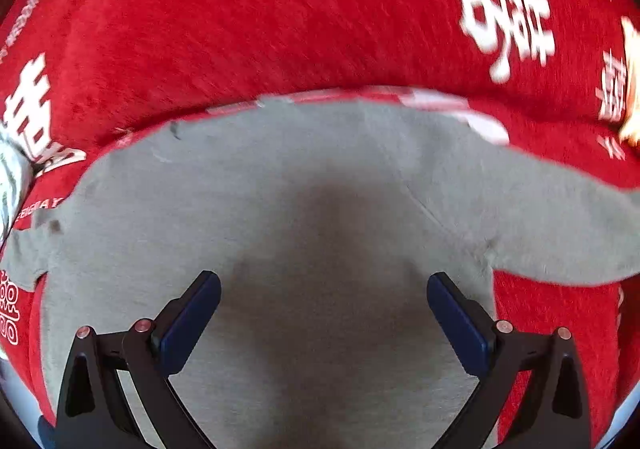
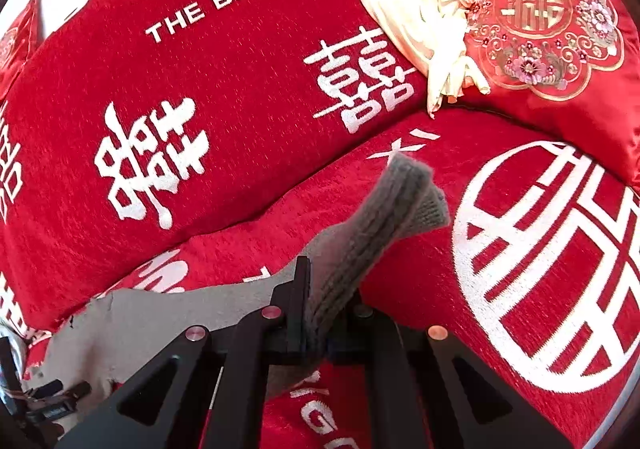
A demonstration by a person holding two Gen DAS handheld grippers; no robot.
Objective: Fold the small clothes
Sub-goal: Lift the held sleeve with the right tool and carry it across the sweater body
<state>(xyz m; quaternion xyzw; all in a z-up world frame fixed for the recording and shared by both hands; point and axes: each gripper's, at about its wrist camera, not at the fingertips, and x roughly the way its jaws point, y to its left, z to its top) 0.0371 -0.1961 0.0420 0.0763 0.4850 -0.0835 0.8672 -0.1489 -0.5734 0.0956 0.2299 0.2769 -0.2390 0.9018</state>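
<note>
A small grey garment [image 1: 280, 217] lies spread on a red sofa cover with white characters. My left gripper [image 1: 324, 313] hovers just over its middle, jaws wide open, nothing between the blue pads [image 1: 192, 325]. The picture is blurred by sideways motion. In the right wrist view, my right gripper [image 2: 326, 313] is shut on the garment's ribbed grey cuff [image 2: 384, 225], which sticks up and forward past the fingertips, lifted off the cover. The grey body [image 2: 160, 325] trails down to the left.
The red sofa back [image 2: 224, 97] rises behind the seat. A cream cloth bundle [image 2: 428, 17] and an embroidered red cushion [image 2: 560, 49] sit at the far right. A pale patterned cloth [image 1: 12, 177] shows at the left edge.
</note>
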